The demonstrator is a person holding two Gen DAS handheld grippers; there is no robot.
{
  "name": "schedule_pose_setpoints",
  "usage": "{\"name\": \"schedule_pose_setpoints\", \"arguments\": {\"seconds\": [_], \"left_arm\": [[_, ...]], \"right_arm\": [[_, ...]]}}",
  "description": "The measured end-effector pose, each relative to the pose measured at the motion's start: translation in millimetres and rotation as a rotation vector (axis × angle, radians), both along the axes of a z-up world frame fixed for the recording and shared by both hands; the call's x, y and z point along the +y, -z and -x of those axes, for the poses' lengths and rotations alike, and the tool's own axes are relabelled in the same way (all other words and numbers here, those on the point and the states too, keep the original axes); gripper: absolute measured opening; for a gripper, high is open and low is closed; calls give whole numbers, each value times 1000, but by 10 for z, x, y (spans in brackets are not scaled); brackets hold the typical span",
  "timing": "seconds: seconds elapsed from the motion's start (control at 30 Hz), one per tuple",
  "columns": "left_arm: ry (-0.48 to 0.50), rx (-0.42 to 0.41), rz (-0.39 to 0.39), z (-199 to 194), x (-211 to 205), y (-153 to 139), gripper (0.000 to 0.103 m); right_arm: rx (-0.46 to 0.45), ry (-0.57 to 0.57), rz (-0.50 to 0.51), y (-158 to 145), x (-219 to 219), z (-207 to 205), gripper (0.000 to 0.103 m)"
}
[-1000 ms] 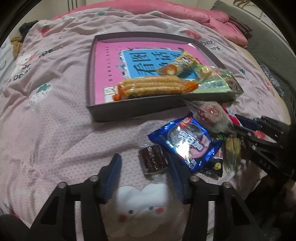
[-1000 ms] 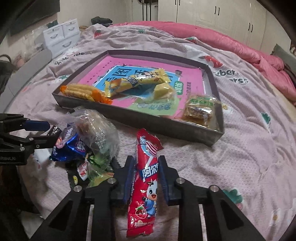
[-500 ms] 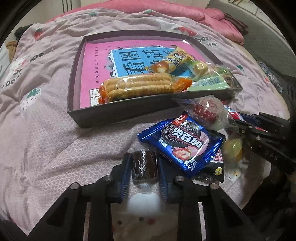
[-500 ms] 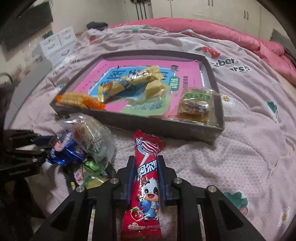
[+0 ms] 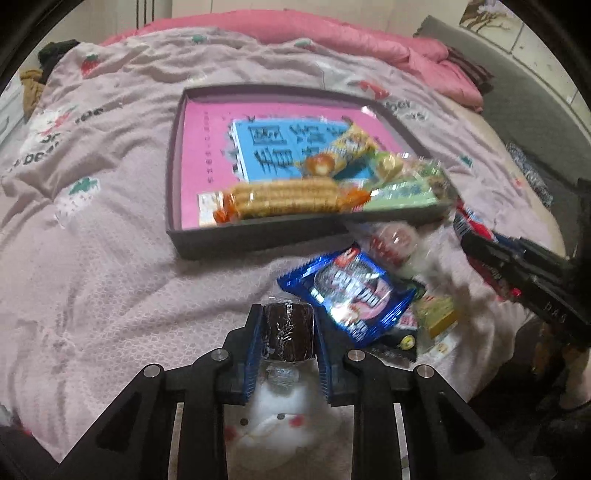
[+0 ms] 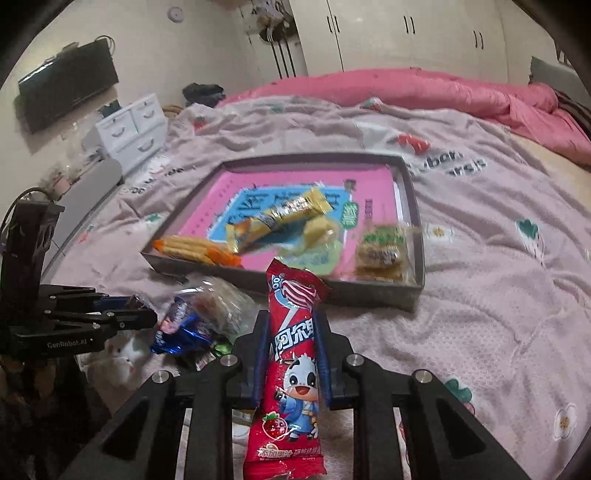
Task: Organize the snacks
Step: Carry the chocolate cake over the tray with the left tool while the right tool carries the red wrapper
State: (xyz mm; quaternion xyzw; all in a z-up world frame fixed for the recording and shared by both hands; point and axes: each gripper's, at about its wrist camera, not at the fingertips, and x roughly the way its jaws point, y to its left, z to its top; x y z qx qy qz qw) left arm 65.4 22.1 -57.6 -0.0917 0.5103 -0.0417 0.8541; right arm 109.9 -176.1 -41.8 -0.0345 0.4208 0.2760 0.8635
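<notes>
Crinkly red stick packet (image 6: 291,354), glossy brown cake (image 5: 288,330)

Pink printed bedspread (image 6: 480,258), rumpled pink quilt (image 6: 424,92) behind, white drawer unit (image 6: 129,129), black wall-mounted screen (image 6: 66,88), white wardrobe doors (image 6: 406,33).

A second ago the left claw (image 5: 287,332) stood open around the brown cake (image 5: 288,330) lying on the bedspread (image 5: 110,266); its jaws have just been closing, and now they clamp the cake and hold it clear of the cloth. The right claw (image 6: 293,354), already clamped on the red snack stick (image 6: 291,369), has lifted it off the bedspread, its top now overlapping the tray's (image 6: 373,293) near wall.
</notes>
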Motion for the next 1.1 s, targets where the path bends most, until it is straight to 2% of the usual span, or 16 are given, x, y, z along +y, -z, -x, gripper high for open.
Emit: {"name": "schedule_pose_setpoints", "arguments": {"seconds": [0.43, 0.87, 1.1], "left_arm": [[-15, -126, 15, 12, -12, -424, 27], [-18, -181, -3, -23, -26, -549, 27], [-20, -197, 2, -59, -23, -583, 27]], "right_arm": [[-56, -17, -75, -192, -28, -4, 23], [-107, -17, -135, -325, -73, -21, 23], [-104, -2, -147, -330, -118, -68, 23]]}}
